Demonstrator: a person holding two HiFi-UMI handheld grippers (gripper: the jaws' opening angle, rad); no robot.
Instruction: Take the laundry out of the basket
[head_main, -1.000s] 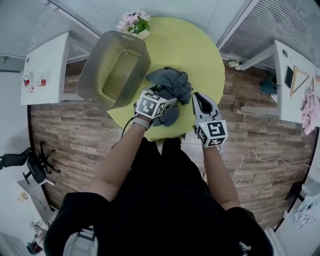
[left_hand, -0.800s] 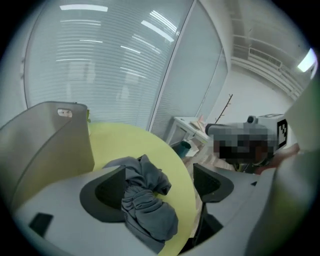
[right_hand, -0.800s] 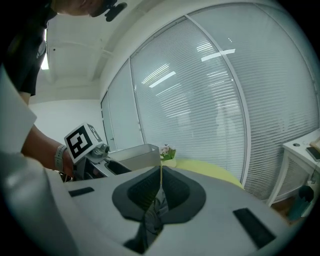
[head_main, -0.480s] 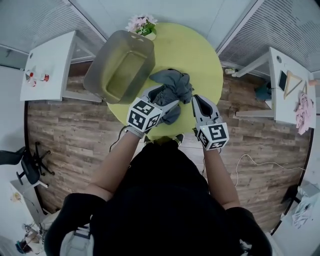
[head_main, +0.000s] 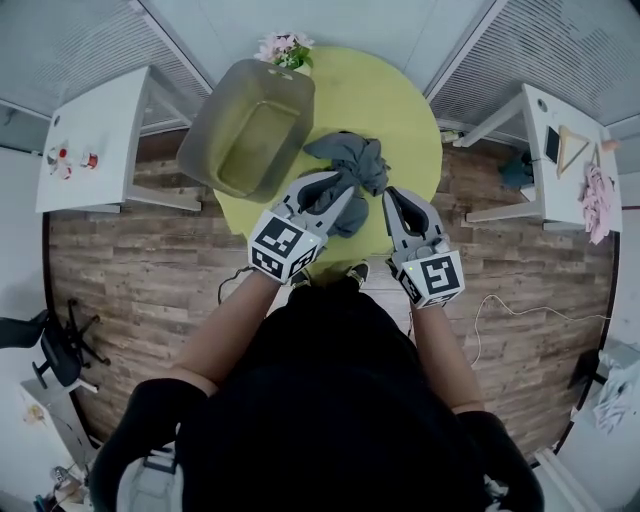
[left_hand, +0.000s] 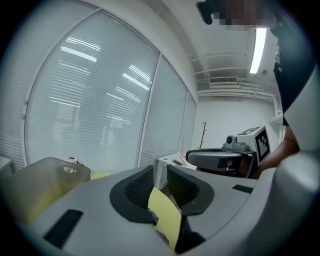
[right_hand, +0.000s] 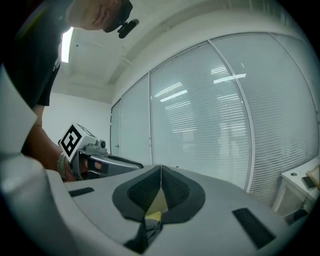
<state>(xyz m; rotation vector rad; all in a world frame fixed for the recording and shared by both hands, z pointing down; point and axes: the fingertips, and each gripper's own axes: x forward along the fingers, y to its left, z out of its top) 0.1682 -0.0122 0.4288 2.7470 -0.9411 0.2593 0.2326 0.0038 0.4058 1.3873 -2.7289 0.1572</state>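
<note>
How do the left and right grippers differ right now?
The left gripper has its jaws a narrow gap apart, having just been closing; the right gripper has its jaws meeting at the tips. In the head view the left gripper reaches over the grey laundry, while the right gripper sits beside that pile, near the edge of the table. Both hold nothing.

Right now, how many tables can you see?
3. The yellow table is in the middle. One white table is at the left and another white table at the right. One more may be cut off at the bottom right.
</note>
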